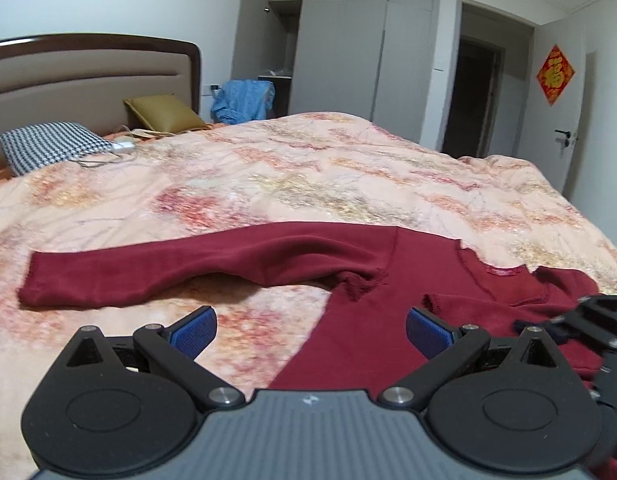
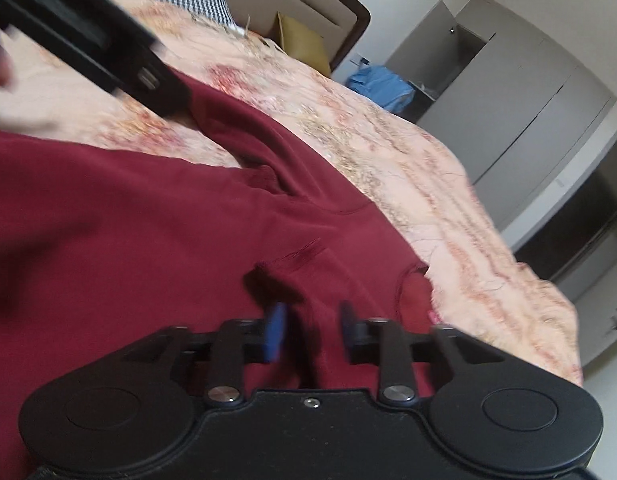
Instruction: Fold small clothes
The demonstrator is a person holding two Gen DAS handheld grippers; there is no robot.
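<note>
A dark red long-sleeved top (image 1: 360, 320) lies on the floral bedspread (image 1: 268, 176). Its one sleeve (image 1: 148, 272) stretches out flat to the left; the other sleeve is folded across the body near the collar (image 1: 504, 276). My left gripper (image 1: 310, 330) is open and empty, hovering over the top's left side edge. My right gripper (image 2: 312, 330) has its jaws partly closed around a raised fold of the red sleeve (image 2: 300, 304). The picture is blurred there. The right gripper also shows at the right edge of the left wrist view (image 1: 596, 328).
A houndstooth pillow (image 1: 52, 146) and a mustard pillow (image 1: 164, 114) lie by the headboard (image 1: 88, 72). Blue cloth (image 1: 244, 100) is heaped beyond the bed. A grey wardrobe (image 1: 348, 52) and a doorway (image 1: 472, 96) stand behind.
</note>
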